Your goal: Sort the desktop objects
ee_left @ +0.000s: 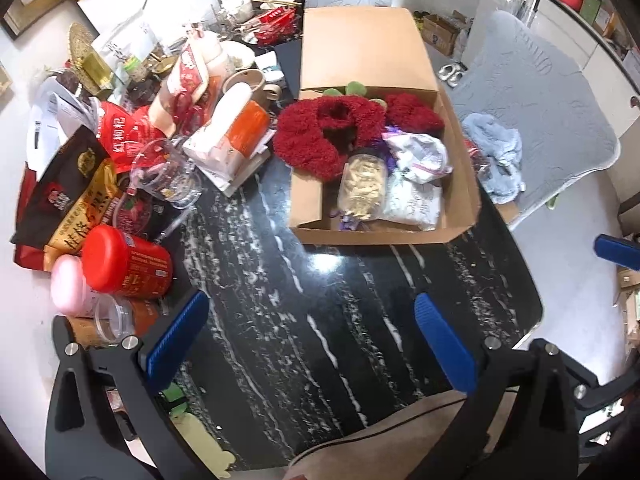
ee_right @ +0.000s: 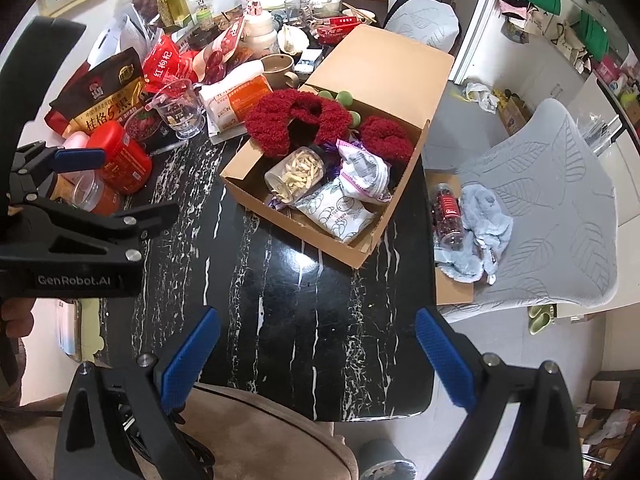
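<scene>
Left wrist view: the left gripper [ee_left: 312, 344] hovers, fingers spread and empty, over the black surface [ee_left: 320, 320]; the red jar [ee_left: 128, 264] lies near, likely to roll if nudged.

Right wrist view: the right gripper [ee_right: 318, 354], released too, faces the crowded cardboard box [ee_right: 332, 236].

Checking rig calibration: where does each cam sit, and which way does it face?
Left wrist: on the left gripper, looking forward over the black marble table at the cardboard box; own blue pads show, open.
Right wrist: on the right gripper, further right, facing the same box; the left gripper shows.
Shared: table, box, red canister.
</scene>
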### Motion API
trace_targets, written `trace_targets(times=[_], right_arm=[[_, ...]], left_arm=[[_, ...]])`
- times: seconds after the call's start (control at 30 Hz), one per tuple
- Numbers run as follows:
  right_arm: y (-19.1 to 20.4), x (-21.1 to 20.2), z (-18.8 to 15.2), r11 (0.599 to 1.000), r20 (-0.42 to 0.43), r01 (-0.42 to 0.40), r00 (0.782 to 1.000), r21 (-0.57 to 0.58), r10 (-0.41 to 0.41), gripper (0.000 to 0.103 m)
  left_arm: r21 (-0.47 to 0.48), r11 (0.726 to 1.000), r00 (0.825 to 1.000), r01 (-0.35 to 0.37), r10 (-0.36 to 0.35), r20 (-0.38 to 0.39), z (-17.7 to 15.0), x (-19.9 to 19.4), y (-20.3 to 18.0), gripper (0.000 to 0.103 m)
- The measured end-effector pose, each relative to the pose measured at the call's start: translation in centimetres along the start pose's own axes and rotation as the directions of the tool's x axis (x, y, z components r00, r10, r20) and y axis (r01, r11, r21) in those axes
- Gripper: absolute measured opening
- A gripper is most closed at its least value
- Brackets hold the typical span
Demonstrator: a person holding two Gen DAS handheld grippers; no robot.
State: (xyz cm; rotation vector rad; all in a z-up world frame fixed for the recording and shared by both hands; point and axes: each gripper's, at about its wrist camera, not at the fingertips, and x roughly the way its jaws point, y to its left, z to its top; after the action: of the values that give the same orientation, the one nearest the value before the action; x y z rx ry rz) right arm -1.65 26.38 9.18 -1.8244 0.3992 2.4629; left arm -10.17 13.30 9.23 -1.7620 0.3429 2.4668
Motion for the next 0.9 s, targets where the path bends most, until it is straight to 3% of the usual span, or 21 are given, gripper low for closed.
trace_targets(times=[0.1, 0.2, 0.37, 0.9], right_arm=[[0.14, 0.15, 0.02, 1.000, -0.003, 0.003, 1.000, -0.002, -0.003, 0.099], [0.28, 0.28, 0.00, 1.000, -0.005, 0.009, 1.000, -0.007, -0.009, 0.099], [0.35, 0.40, -0.06, 1.000, -0.010, 0.018, 1.000, -0.006, -0.018, 0.099], [0.28, 0.63, -0.28, 0.999, -0.017, 0.031, 0.999, -0.007, -0.031, 0.099]], left_arm=[[0.009, 0.999, 0.999, -0.044, 0.044, 0.016, -0.15, -0.02, -0.08, 0.103], [-0.003, 1.000, 1.000, -0.006, 0.006, 0.010, -0.20, 0.14, 0.21, 0.103], [0.012, 0.999, 0.999, -0.032, 0.031, 0.021, -0.40, 0.20, -0.03, 0.103], [0.002, 1.000, 1.000, -0.003, 0.003, 0.010, -0.63, 0.38, -0.09, 0.103]])
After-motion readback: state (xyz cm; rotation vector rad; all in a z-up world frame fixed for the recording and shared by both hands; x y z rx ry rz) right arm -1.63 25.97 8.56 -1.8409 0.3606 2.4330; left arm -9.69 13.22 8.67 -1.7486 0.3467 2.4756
